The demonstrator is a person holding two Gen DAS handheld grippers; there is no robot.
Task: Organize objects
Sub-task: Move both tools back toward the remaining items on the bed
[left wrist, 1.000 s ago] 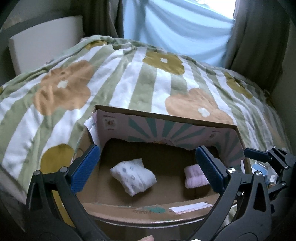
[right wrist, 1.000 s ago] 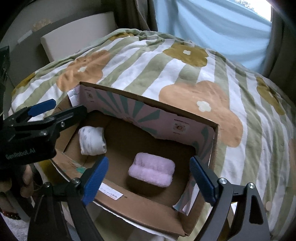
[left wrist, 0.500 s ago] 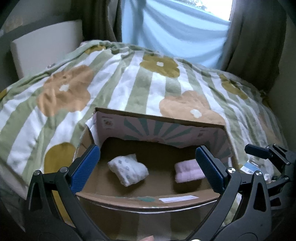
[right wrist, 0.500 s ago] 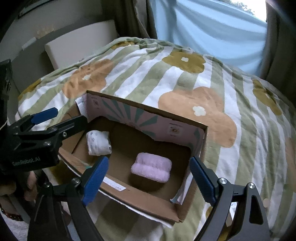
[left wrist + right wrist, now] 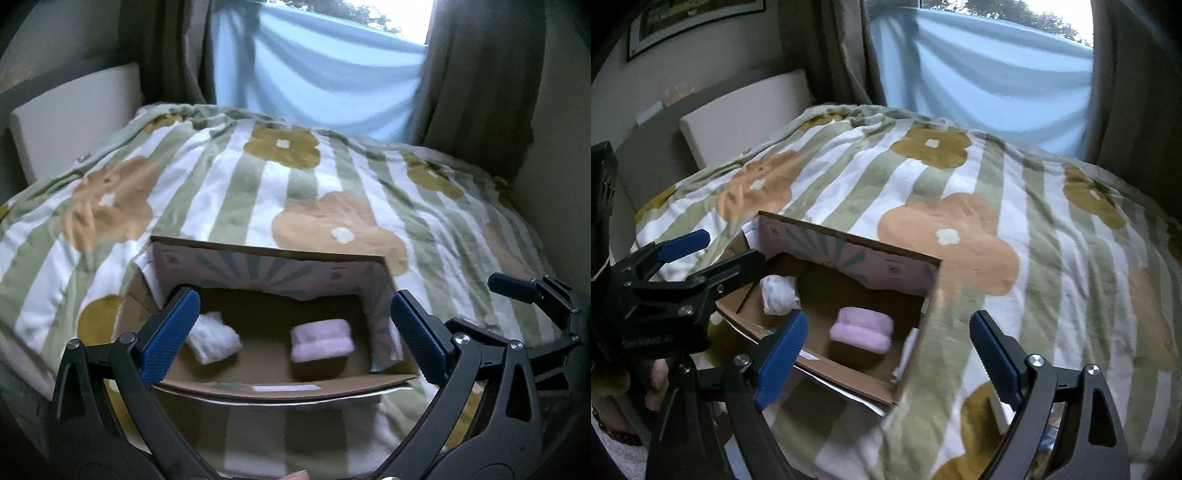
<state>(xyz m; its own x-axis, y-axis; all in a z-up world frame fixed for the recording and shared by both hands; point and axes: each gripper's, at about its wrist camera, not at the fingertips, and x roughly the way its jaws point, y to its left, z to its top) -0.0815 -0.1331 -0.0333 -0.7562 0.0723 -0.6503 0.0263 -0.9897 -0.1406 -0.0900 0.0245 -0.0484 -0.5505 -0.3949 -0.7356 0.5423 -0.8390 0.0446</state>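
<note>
A: In the left wrist view, the left gripper [image 5: 295,328] has its blue pads spread wide with nothing between them. Past them sits an open cardboard box [image 5: 280,387] on the striped flower bedspread [image 5: 236,192].

B: And inside the box?

A: A white patterned roll of cloth [image 5: 214,338] at the left and a pink folded towel [image 5: 320,339] to its right, apart from each other, both lying on the box floor.

B: The right wrist view looks at the same box [image 5: 849,384] from further right. The right gripper [image 5: 886,354] is just as wide open and empty. The pink towel [image 5: 862,329] lies near the middle and the white roll [image 5: 778,294] in the far-left corner.

A: What shows there that mine lacks?

B: A framed picture [image 5: 694,22] on the wall at upper left, and the left gripper [image 5: 713,254] seen from the side at the box's left edge. It also shows the white headboard [image 5: 746,110] more fully.

A: Mine catches the right gripper [image 5: 532,295] only at the far right edge. Both views show the blue curtain [image 5: 317,85] beyond the bed.
</note>
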